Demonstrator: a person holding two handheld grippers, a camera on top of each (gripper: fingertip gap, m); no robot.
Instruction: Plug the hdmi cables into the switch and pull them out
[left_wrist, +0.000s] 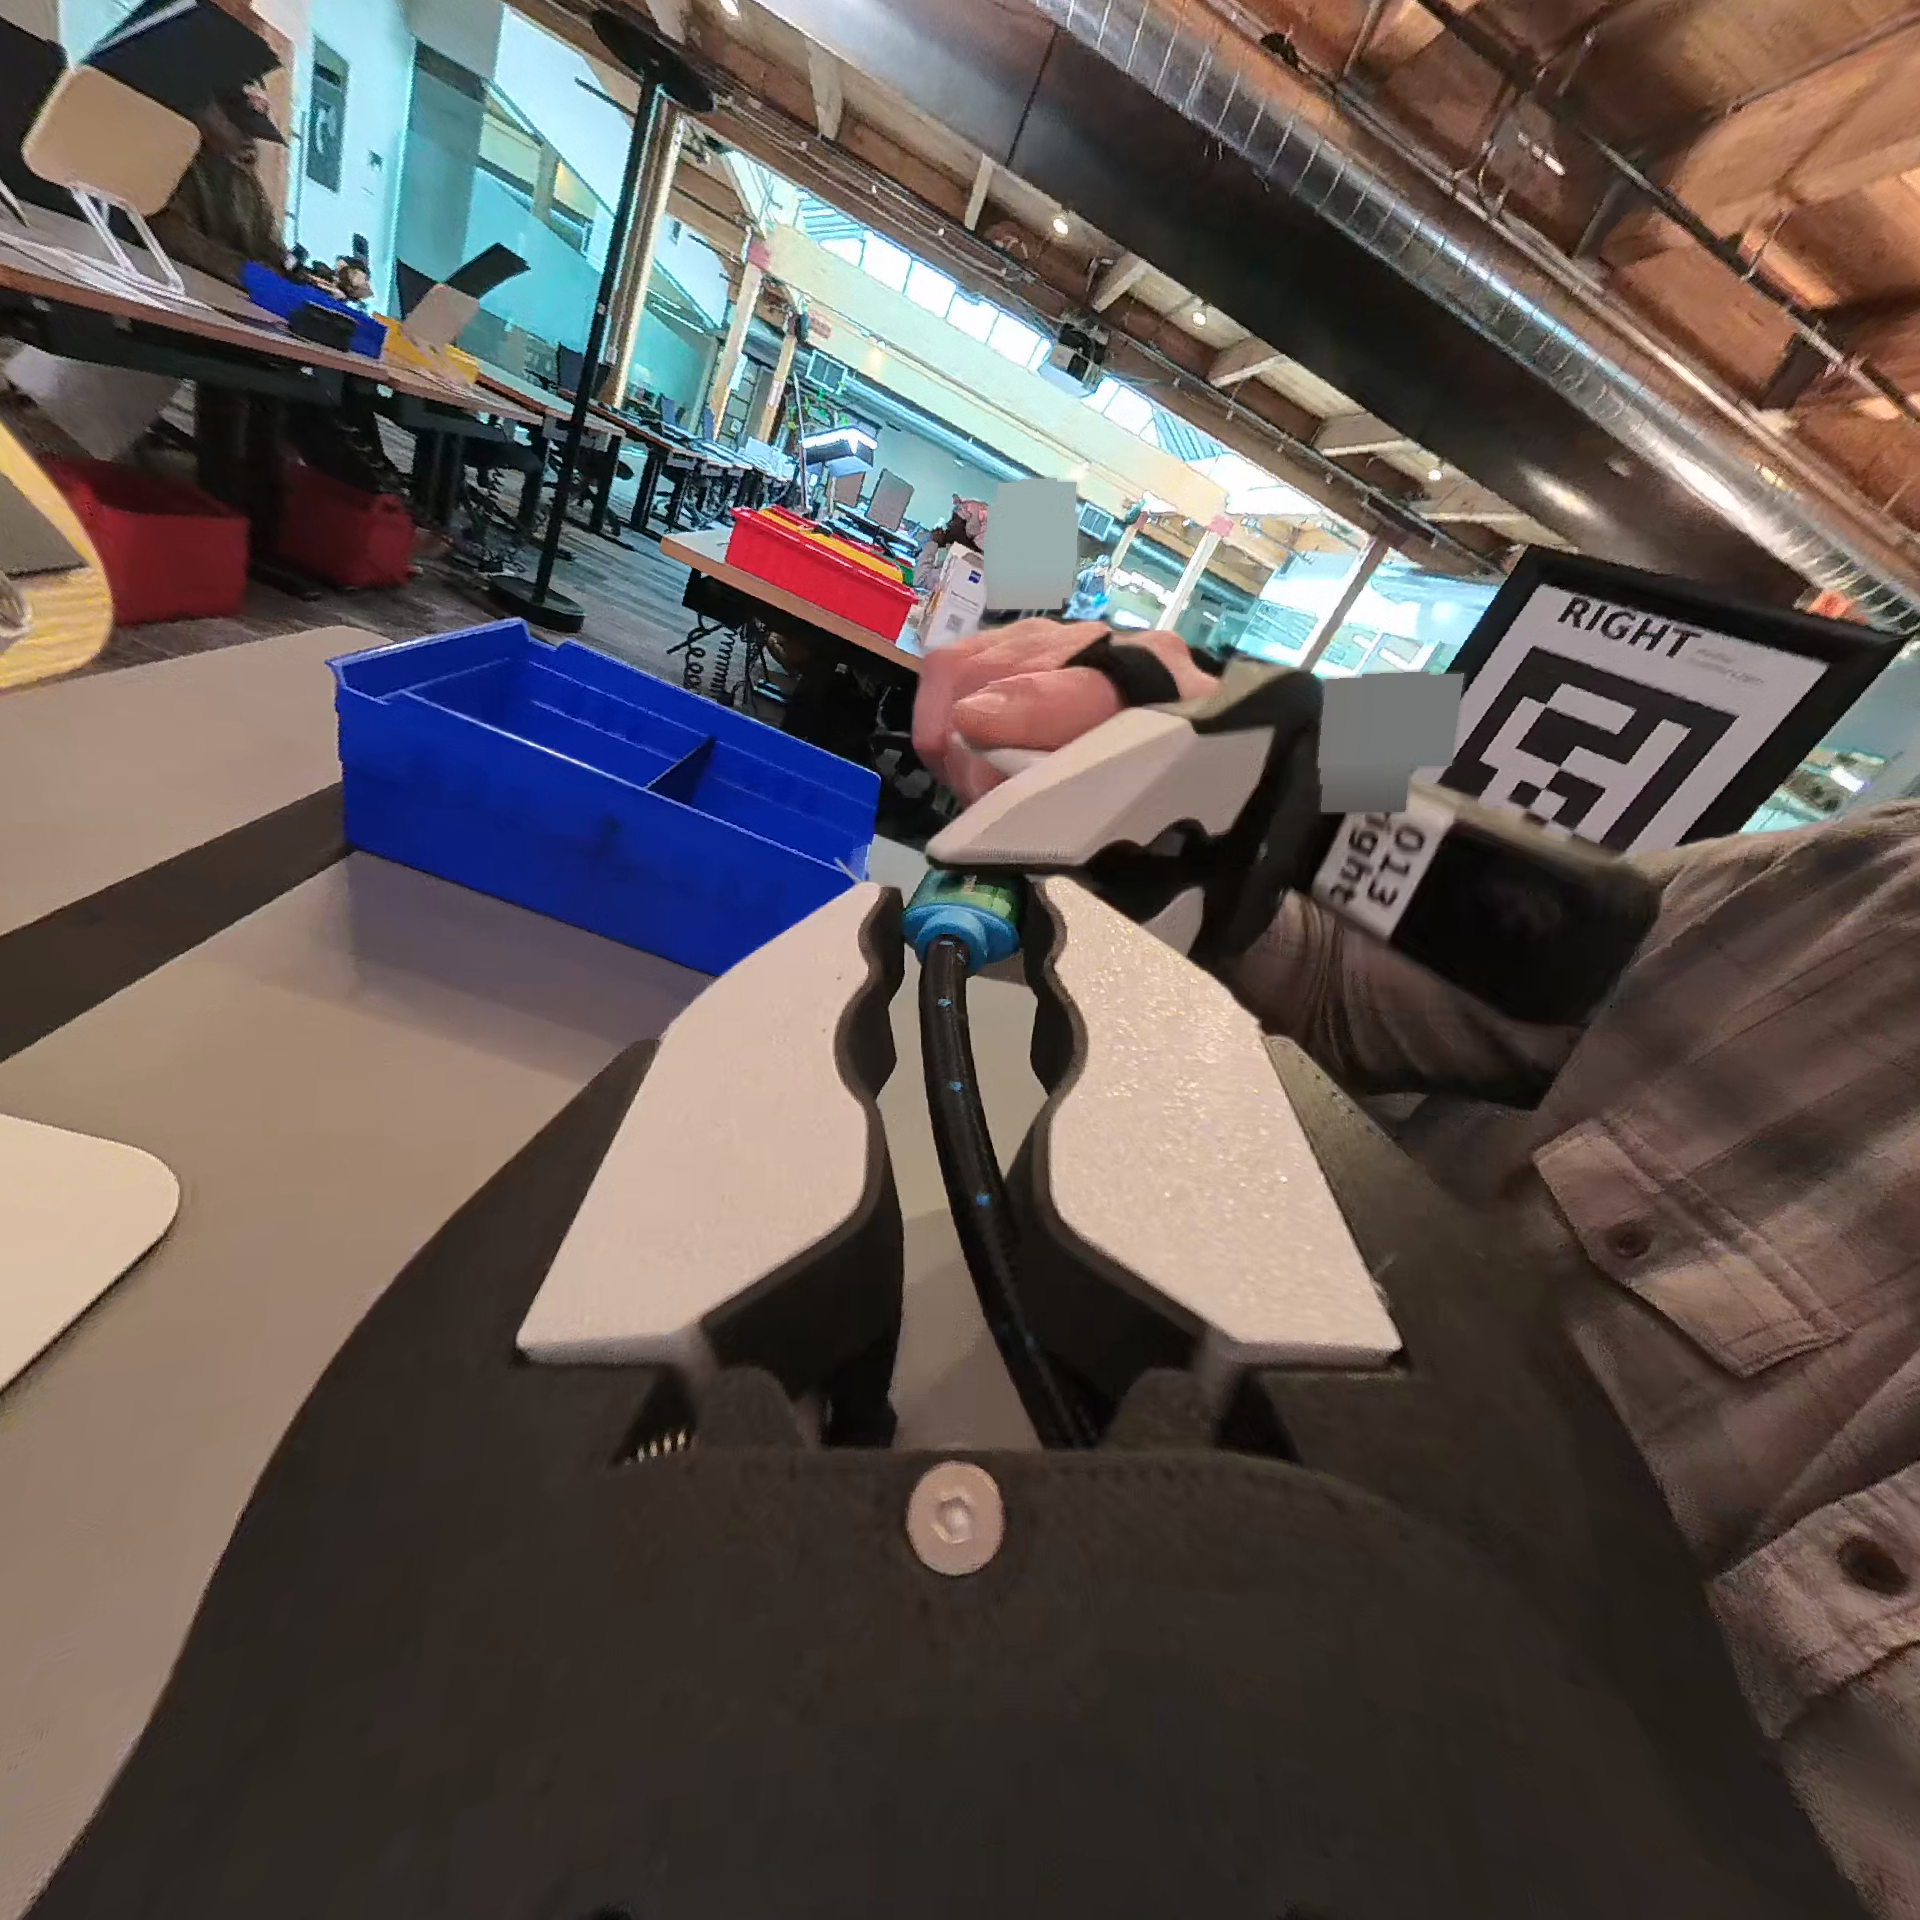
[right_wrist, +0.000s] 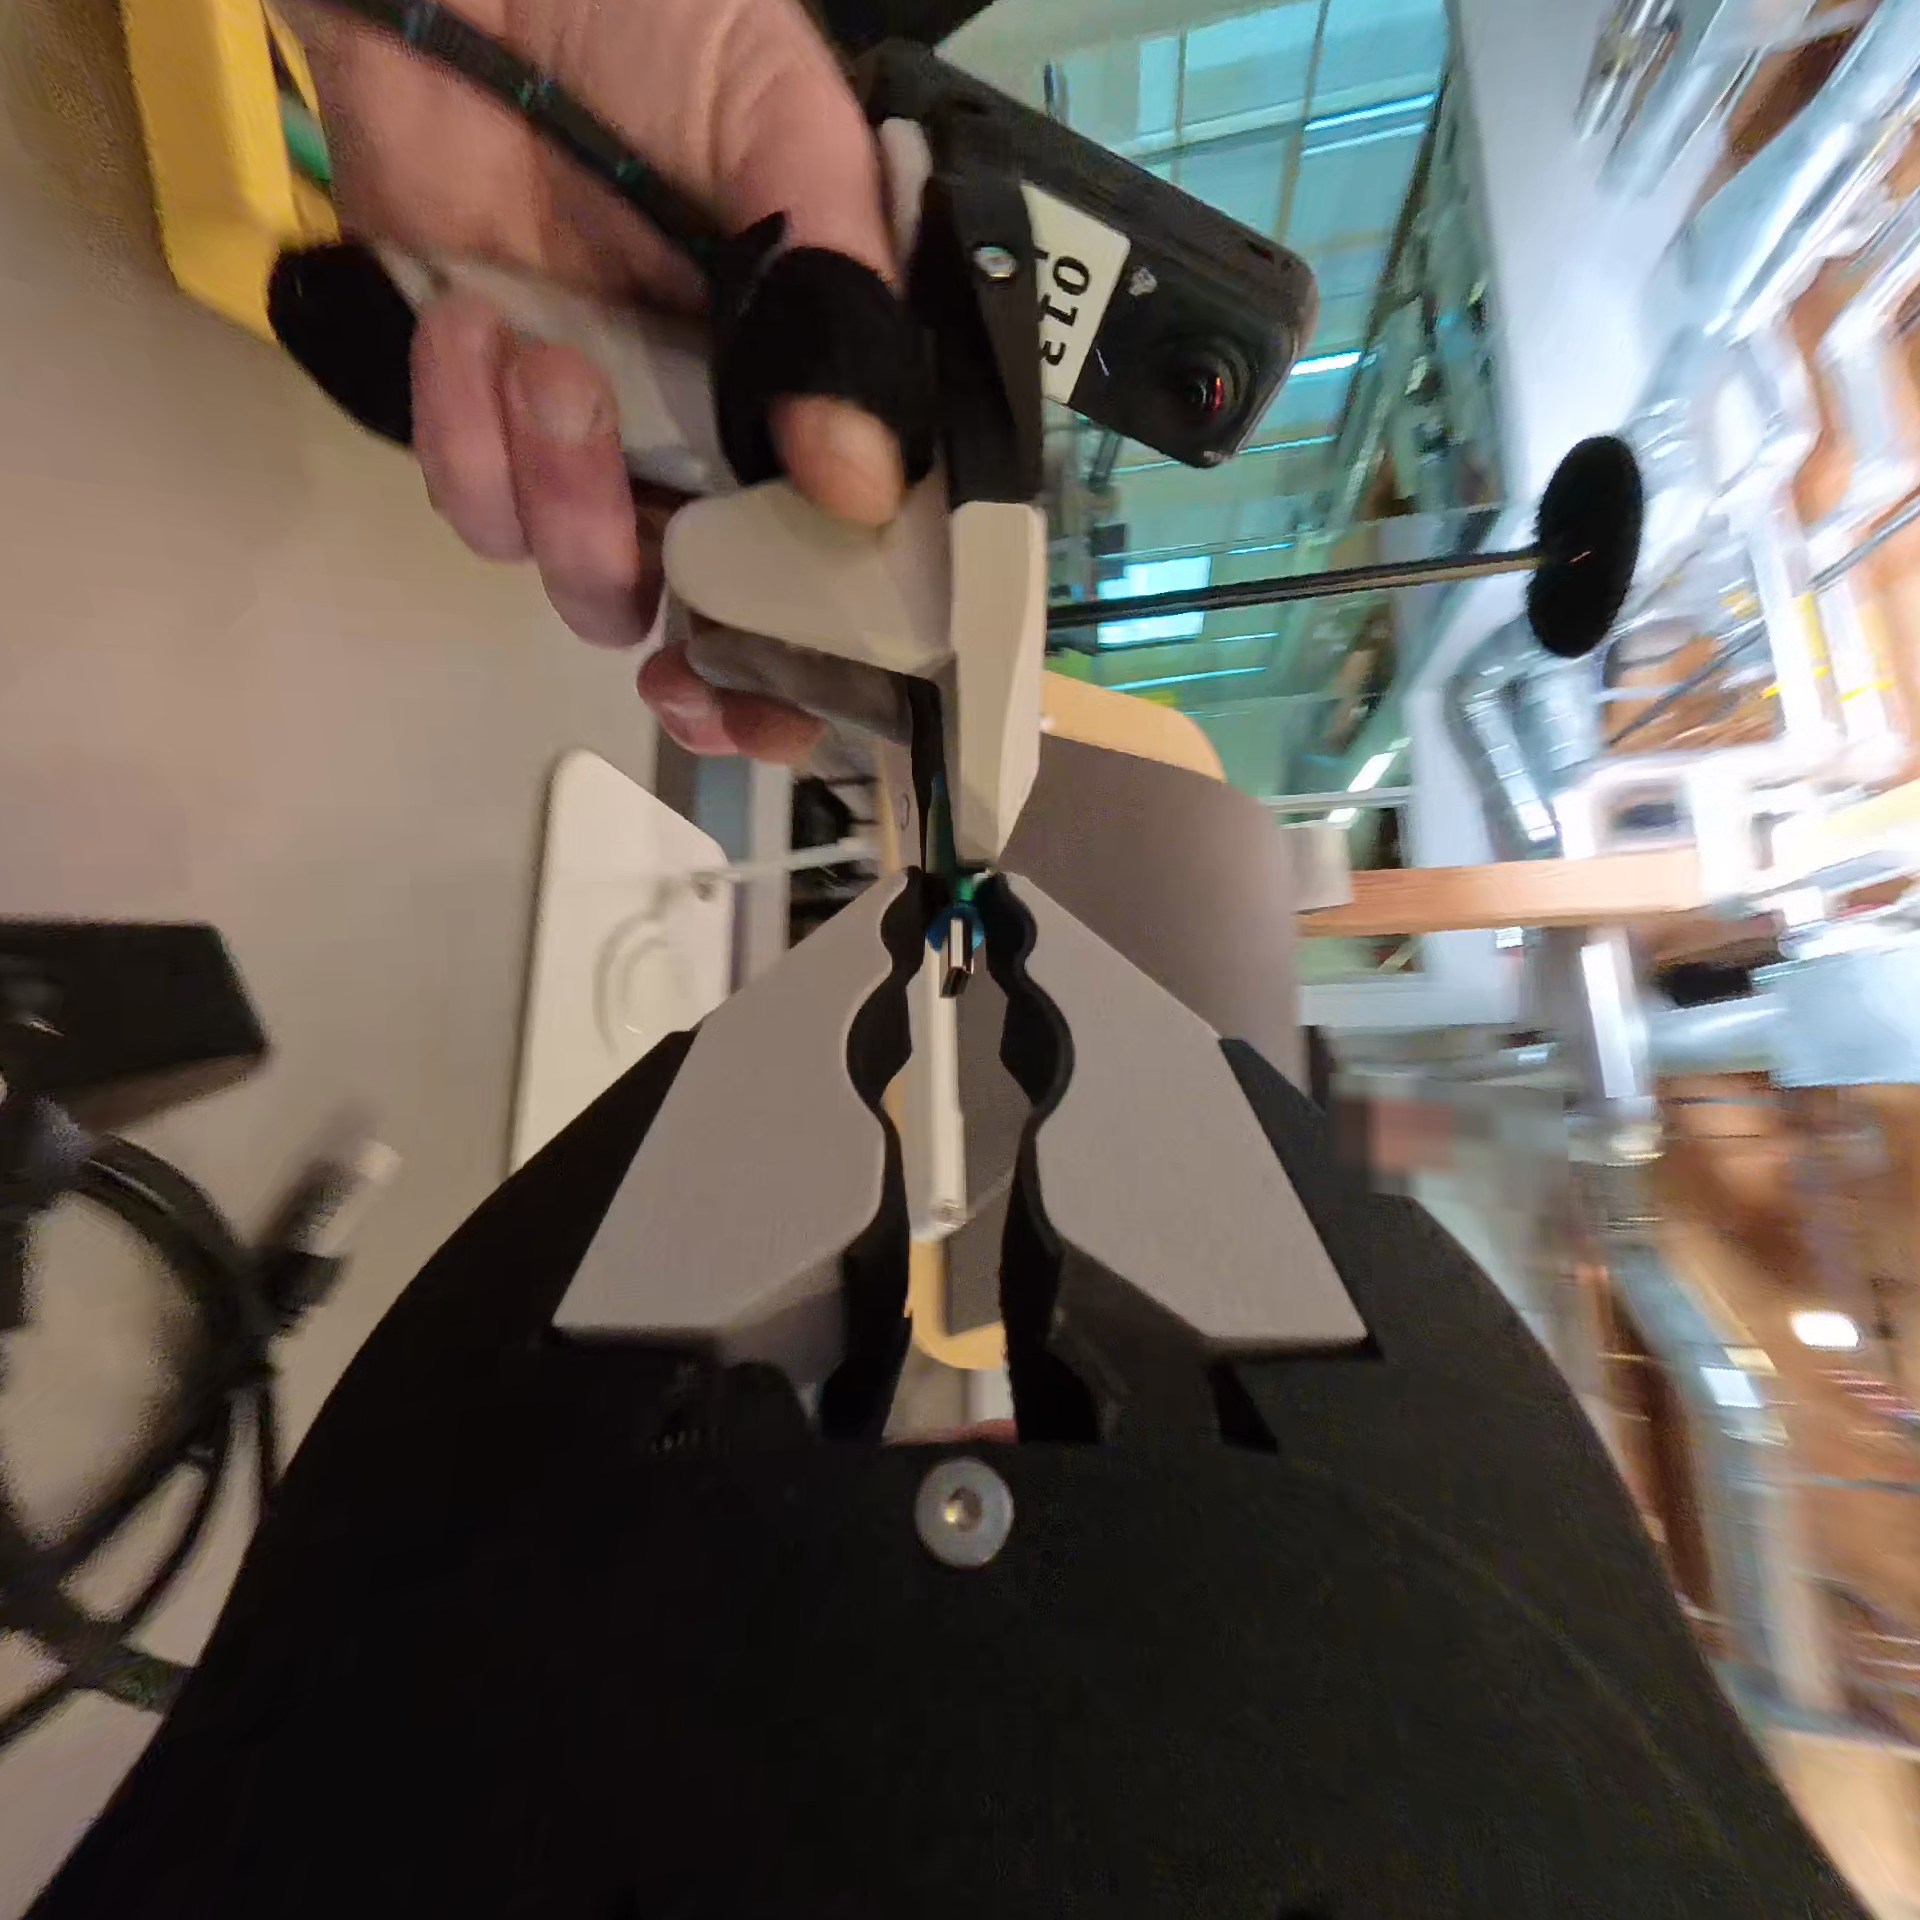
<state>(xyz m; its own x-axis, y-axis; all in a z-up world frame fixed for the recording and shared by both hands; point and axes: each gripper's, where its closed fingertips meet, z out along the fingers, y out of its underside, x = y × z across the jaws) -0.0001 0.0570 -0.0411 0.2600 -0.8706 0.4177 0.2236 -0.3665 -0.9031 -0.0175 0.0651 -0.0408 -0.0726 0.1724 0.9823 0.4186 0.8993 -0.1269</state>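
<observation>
Much of the right wrist view was motion-blurred, and the switch (right_wrist: 114, 1013) showed only as a dark box cut off at the table (right_wrist: 208, 623) edge. The left tongs (left_wrist: 961, 914) were nearly closed, pinching the blue-collared HDMI plug (left_wrist: 961, 907), its braided cable (left_wrist: 961, 1122) trailing back between them. The right tongs (right_wrist: 956, 883) met the same plug at their tips, narrowly parted; whether they gripped it I could not tell.

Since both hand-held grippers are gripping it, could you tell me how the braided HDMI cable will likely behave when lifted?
Probably floppy: the braided cable curves between the left hand-held gripper fingers. Its plug looks rigid, so it should stay put when pinched.
</observation>
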